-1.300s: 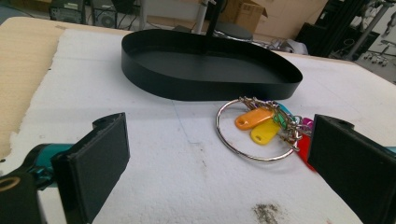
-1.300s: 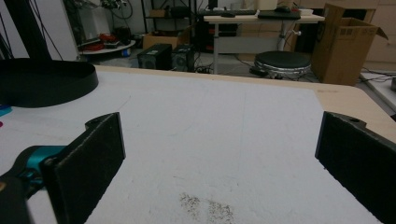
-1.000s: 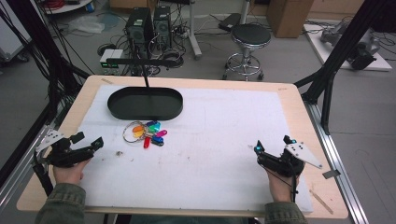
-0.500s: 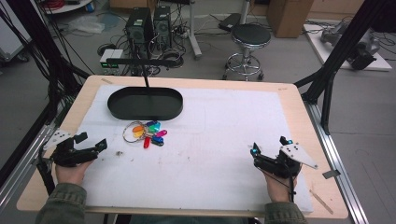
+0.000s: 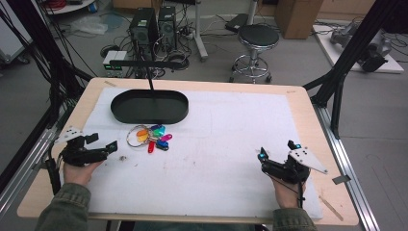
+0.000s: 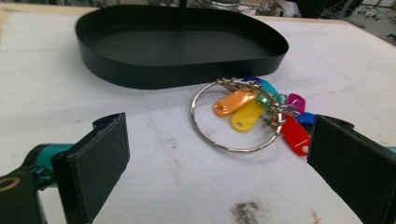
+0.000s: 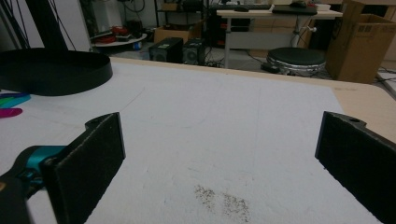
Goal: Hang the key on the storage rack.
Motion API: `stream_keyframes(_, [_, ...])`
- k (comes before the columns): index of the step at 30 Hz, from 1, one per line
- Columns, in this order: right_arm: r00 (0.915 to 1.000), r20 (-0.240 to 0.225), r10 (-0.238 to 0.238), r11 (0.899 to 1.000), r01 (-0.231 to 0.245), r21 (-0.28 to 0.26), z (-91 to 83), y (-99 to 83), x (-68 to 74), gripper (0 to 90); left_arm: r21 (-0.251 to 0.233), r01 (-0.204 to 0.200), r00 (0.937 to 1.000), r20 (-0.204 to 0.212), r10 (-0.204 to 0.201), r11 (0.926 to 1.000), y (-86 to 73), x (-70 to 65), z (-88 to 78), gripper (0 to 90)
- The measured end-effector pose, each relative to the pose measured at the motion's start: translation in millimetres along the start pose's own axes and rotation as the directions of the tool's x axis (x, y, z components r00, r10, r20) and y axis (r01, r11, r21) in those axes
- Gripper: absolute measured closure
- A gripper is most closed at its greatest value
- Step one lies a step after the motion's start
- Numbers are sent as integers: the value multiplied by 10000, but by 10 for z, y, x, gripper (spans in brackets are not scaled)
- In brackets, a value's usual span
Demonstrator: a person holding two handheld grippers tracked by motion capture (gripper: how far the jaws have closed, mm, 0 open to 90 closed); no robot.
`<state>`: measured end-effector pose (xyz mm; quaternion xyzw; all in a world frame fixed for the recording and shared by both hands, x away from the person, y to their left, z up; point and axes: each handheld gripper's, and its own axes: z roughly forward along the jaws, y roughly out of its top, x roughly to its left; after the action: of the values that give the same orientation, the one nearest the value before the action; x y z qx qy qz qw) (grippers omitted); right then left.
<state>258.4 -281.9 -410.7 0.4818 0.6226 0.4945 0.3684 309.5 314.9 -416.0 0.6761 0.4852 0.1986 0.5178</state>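
Keys [image 5: 151,137] lie just before the tray [image 5: 149,107] from above, my left gripper [image 5: 103,150] near. Left gripper view: jaws wide, ring [image 6: 233,116] flat; I might skid off it. Right gripper view: jaws wide, empty.

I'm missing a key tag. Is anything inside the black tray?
The tray looks bare where its floor shows; the near wall hides the strip just behind it. The key tags lie outside, on the table.

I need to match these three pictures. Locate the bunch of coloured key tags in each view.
High view: key tags left of centre, just in front of the black tray.
Left gripper view: centre right, ahead of the open jaws.
Right gripper view: tag tips at the far left edge.
Shared landmark: the black tray.
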Motion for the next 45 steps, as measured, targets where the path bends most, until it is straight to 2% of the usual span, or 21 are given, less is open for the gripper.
stream_keyframes(2, [10000,-15,-36,10000,36,-27,-2,-1,1,4,201,-234,9997,-44,235,9995,43,-46,49,63])
stream_keyframes(6, [10000,-12,-12,10000,12,39,9,-5,2,4,455,-282,9996,21,282,9986,122,-107,156,63])
stream_keyframes(14, [10000,-22,0,10000,0,-65,26,-4,-5,4,1140,-797,9968,198,780,9903,275,-292,415,63])
stream_keyframes(22, [10000,20,89,9999,-89,-99,-19,-14,-38,4,1606,-615,9979,295,575,9851,341,-328,587,63])
stream_keyframes(24, [9998,74,158,9998,-157,-126,-35,-14,-50,4,1872,-527,9983,334,473,9809,348,-327,658,63])
stream_keyframes(29, [9998,91,190,9997,-188,-173,-29,-7,-55,4,2413,-821,9958,596,696,9670,382,-387,803,63])
stream_keyframes(31, [9999,62,113,9999,-113,-120,-11,-6,-43,4,2592,-786,9955,717,620,9626,390,-414,847,66])
stream_keyframes(34, [10000,-13,47,10000,-47,-52,13,-6,-27,4,2966,-1029,9939,682,864,9494,422,-427,892,67])
stream_keyframes(37, [10000,-54,-2,10000,2,-17,21,-7,-20,4,2813,-844,9954,665,683,9559,479,-423,908,79])
stream_keyframes(39, [10000,-42,3,10000,-3,-38,22,-6,-23,4,2960,-929,9952,587,789,9507,510,-422,931,80])
stream_keyframes(41, [10000,-48,4,10000,-4,-56,21,-4,-24,4,2947,-841,9958,590,697,9519,518,-423,957,85])
stream_keyframes(43, [10000,-49,30,10000,-30,-22,17,-5,-19,4,3087,-834,9959,593,683,9475,495,-423,1000,88])
stream_keyframes(44, [10000,-19,-81,9999,81,-80,21,-4,-27,4,3247,-863,9957,600,706,9419,481,-425,1019,88])
stream_keyframes(45, [10000,-67,21,10000,-21,-14,19,-5,-18,4,3351,-894,9955,596,736,9379,467,-432,1041,88])
